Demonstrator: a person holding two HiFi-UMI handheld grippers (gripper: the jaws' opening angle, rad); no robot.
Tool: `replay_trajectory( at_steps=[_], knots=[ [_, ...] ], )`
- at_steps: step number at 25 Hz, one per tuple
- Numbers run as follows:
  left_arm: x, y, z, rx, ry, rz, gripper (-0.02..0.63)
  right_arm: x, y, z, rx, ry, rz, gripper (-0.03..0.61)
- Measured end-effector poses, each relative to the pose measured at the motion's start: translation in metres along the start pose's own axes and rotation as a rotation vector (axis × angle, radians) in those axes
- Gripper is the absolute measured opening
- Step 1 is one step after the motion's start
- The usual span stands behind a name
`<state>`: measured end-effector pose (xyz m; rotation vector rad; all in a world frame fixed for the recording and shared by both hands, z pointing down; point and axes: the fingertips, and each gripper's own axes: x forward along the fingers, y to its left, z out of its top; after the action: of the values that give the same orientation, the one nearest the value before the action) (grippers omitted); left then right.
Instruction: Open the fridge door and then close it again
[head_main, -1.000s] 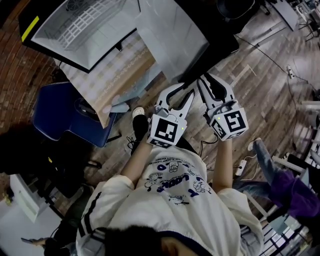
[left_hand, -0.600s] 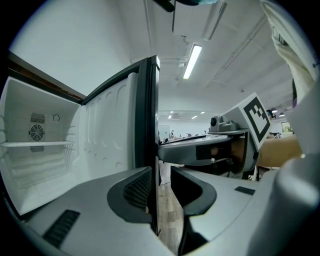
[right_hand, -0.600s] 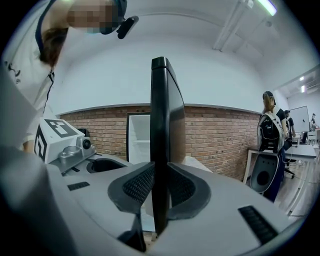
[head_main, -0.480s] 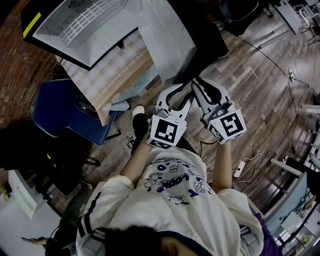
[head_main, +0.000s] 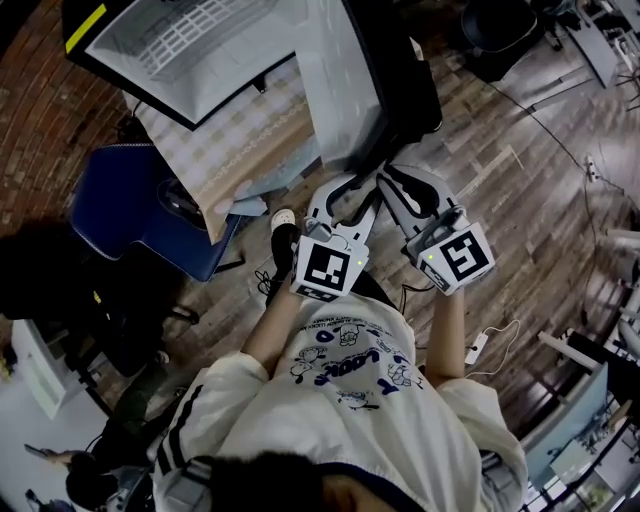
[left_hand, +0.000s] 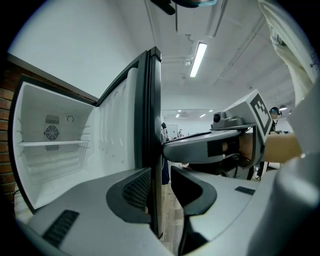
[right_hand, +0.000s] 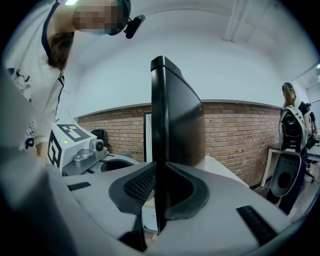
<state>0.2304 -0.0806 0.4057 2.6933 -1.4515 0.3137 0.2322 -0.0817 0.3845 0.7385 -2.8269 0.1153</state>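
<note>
The fridge (head_main: 200, 50) stands open with its white inside and a wire shelf (left_hand: 50, 145) showing. Its door (head_main: 345, 90), black outside and white inside, juts toward me. Both grippers are at the door's free edge, side by side. My left gripper (head_main: 352, 190) straddles the door edge (left_hand: 154, 125): its left pad (left_hand: 135, 187) lies against the edge, and a slit of floor shows before the other pad. My right gripper (head_main: 400, 175) is shut on the same door (right_hand: 172, 125), with both pads against it. Across the door, the left gripper view shows the right gripper (left_hand: 220, 145).
A blue chair (head_main: 150, 210) stands left of my legs, below a wood-topped surface (head_main: 240, 140). A white power strip (head_main: 478, 345) lies on the plank floor to my right. A person (right_hand: 295, 130) stands by the brick wall (right_hand: 230, 135), at the far right of the right gripper view.
Both grippers and the door edge have drifted left in the head view, toward the fridge body. The door now shows more edge-on, with more of its black outer face.
</note>
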Motion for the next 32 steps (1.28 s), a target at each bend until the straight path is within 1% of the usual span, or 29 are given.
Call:
replay_trajectory(
  at_steps=[5,13,17,24,32],
  knots=[
    [-0.019,0.021,-0.005,-0.018,-0.001,0.053,0.118,0.019,0.021,0.003,-0.009,0.010,0.065,0.066],
    [-0.053,0.060,-0.009,-0.051,-0.019,0.169,0.118,0.053,0.058,0.014,-0.034,0.014,0.178,0.066],
    [-0.068,0.077,-0.014,-0.063,-0.004,0.213,0.118,0.070,0.074,0.019,-0.049,0.020,0.223,0.066],
    [-0.089,0.108,-0.021,-0.082,0.010,0.282,0.118,0.099,0.096,0.024,-0.056,0.020,0.274,0.066],
    [-0.107,0.142,-0.027,-0.098,0.014,0.354,0.118,0.130,0.115,0.032,-0.065,0.018,0.314,0.066]
  ],
)
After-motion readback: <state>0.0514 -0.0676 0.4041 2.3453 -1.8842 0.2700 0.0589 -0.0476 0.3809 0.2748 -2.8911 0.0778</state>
